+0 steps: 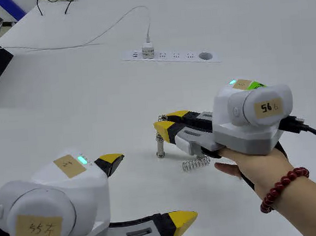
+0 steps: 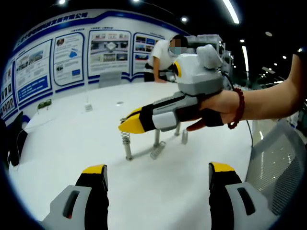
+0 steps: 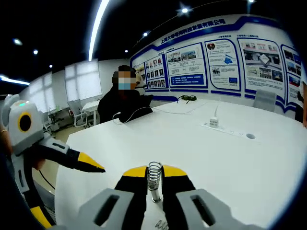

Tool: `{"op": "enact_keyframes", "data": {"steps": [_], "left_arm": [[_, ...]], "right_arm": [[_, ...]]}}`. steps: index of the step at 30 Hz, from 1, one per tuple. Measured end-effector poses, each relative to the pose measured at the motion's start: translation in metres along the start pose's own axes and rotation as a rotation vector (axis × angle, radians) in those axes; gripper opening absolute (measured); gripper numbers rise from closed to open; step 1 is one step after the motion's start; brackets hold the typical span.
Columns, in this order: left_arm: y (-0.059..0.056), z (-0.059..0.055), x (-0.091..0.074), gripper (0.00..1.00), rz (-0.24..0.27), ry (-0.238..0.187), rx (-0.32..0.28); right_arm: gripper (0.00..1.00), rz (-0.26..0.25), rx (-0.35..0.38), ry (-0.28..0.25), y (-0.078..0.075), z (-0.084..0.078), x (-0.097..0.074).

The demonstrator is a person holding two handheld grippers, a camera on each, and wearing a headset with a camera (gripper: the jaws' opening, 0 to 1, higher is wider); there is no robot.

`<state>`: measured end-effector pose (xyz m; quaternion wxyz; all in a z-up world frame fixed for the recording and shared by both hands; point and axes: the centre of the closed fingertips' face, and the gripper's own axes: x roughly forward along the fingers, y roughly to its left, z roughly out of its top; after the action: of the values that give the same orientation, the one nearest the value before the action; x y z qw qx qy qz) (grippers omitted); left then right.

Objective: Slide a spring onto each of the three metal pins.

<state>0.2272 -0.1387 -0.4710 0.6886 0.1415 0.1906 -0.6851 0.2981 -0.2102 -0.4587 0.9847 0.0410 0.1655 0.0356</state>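
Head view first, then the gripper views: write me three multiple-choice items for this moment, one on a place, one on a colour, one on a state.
1. Where is the loose steel coil spring?
A. Lying on the white table beside the right gripper.
B. On a white power strip.
C. On the floor.

2. What colour is the bead bracelet on the wrist behind that gripper?
A. Green.
B. Dark red.
C. White.

3. How does the right gripper stand?
A. Wide open and empty.
B. Closed on a cable.
C. Closed on a second coil spring that sits on an upright metal pin.

Answers:
1 A: the spring lies flat on the tabletop next to the gripper.
2 B: the head view shows dark red beads.
3 C: the right gripper view shows both jaws against the coil.
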Motion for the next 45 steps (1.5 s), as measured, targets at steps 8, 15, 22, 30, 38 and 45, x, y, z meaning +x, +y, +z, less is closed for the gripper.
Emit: {"op": "enact_keyframes", "data": {"steps": [8,15,22,30,38,45], "left_arm": [[0.000,-0.001,0.000,0.87,0.001,0.002,-0.006],[0.000,-0.002,0.000,0.87,0.004,0.004,-0.008],[0.000,-0.002,0.000,0.86,0.005,0.005,-0.007],[0.001,-0.003,0.000,0.86,0.007,0.008,-0.010],[0.001,-0.003,0.000,0.84,0.006,0.007,-0.007],[0.002,-0.004,-0.001,0.83,0.009,0.010,-0.003]], "right_arm": [[0.12,0.002,-0.045,0.032,0.003,-0.008,0.002],[0.12,0.001,-0.047,0.061,0.003,-0.017,0.007],[0.12,0.002,-0.056,0.096,0.003,-0.028,0.009],[0.12,0.000,-0.060,0.121,0.002,-0.036,0.012],[0.12,-0.002,-0.069,0.137,0.002,-0.042,0.014],[0.19,0.000,-0.050,0.127,0.003,-0.037,0.011]]}}
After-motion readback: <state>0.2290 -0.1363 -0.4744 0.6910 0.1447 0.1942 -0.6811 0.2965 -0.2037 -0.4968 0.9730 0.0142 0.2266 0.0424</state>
